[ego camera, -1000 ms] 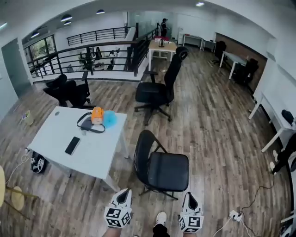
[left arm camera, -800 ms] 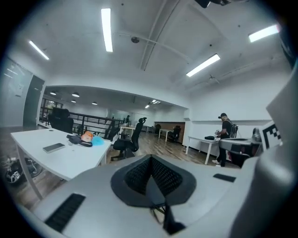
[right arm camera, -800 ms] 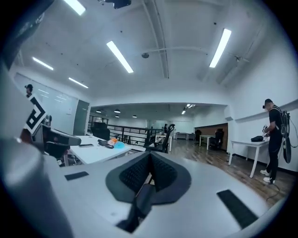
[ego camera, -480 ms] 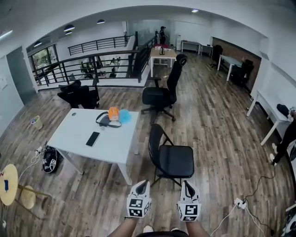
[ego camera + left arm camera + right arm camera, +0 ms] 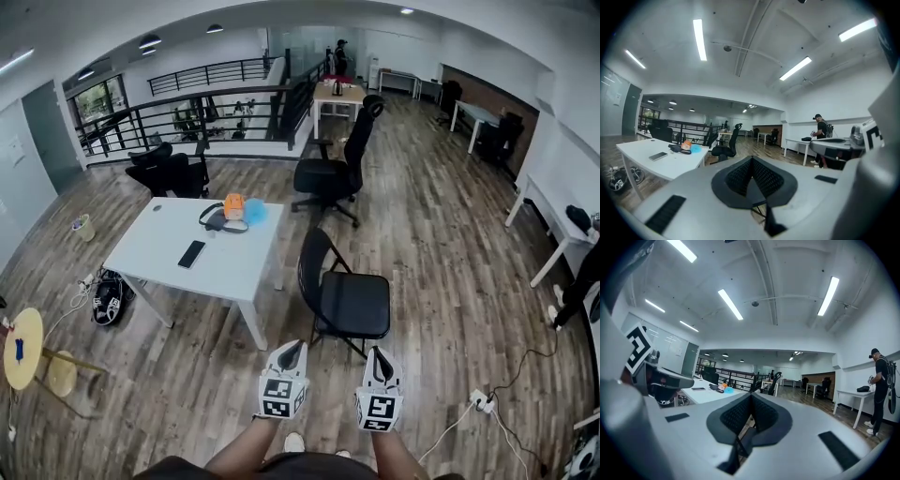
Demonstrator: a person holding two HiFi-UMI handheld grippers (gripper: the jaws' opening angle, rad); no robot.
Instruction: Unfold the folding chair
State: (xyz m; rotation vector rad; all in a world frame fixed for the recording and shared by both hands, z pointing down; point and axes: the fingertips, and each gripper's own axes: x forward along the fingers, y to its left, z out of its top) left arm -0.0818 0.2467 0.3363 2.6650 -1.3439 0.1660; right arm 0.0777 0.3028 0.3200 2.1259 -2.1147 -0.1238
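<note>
The black folding chair (image 5: 352, 305) stands opened out on the wood floor, seat flat, backrest towards the white table (image 5: 225, 272). My left gripper (image 5: 292, 349) and right gripper (image 5: 379, 356) hover side by side just in front of the chair's seat, apart from it. Both are shut with nothing between the jaws. In the left gripper view the left gripper (image 5: 751, 161) has its ribbed pads pressed together. The right gripper (image 5: 751, 399) looks the same in its own view. Both point roughly level across the room.
The table carries a phone (image 5: 191, 253) and headphones beside an orange object (image 5: 232, 206). A black office chair (image 5: 328, 173) stands behind the folding chair. A power strip (image 5: 478, 401) with cables lies on the floor at the right, a yellow stool (image 5: 23, 347) at the left. A person (image 5: 820, 129) stands by desks along the right wall.
Both grippers have drawn back from the chair and risen in the head view, with forearms now showing. The chair and table sit farther away in the picture.
</note>
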